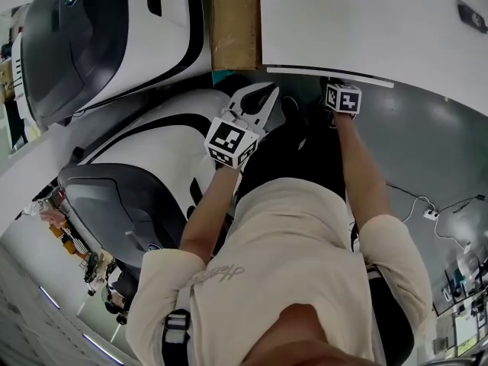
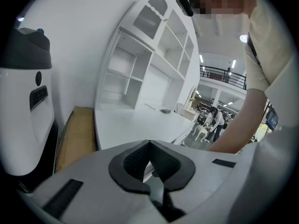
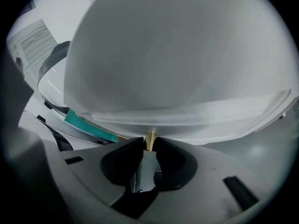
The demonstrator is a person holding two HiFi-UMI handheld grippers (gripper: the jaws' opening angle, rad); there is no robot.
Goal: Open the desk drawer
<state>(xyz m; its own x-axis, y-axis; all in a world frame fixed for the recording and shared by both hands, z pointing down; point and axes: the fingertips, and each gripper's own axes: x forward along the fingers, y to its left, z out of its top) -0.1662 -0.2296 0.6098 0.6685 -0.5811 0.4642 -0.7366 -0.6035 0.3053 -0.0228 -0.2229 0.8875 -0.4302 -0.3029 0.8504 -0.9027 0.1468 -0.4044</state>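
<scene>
The white desk [image 1: 343, 21] fills the top of the head view, and its drawer front [image 3: 177, 78] looms white in the right gripper view. A small brass handle [image 3: 150, 139] pokes out under that front. My right gripper [image 3: 149, 147] is shut on this handle, and in the head view it [image 1: 334, 84] reaches up to the desk's front edge. My left gripper [image 1: 268, 94] hangs in the air left of it, away from the desk. It [image 2: 149, 148] is shut with nothing between its fingers.
Two large white-and-black machine housings [image 1: 99, 29] [image 1: 145, 166] stand to the left. A brown board [image 1: 235, 21] sits between them and the desk. A white shelf unit [image 2: 149, 59] rises on the desk. Cables and a power strip [image 1: 431, 213] lie on the grey floor at right.
</scene>
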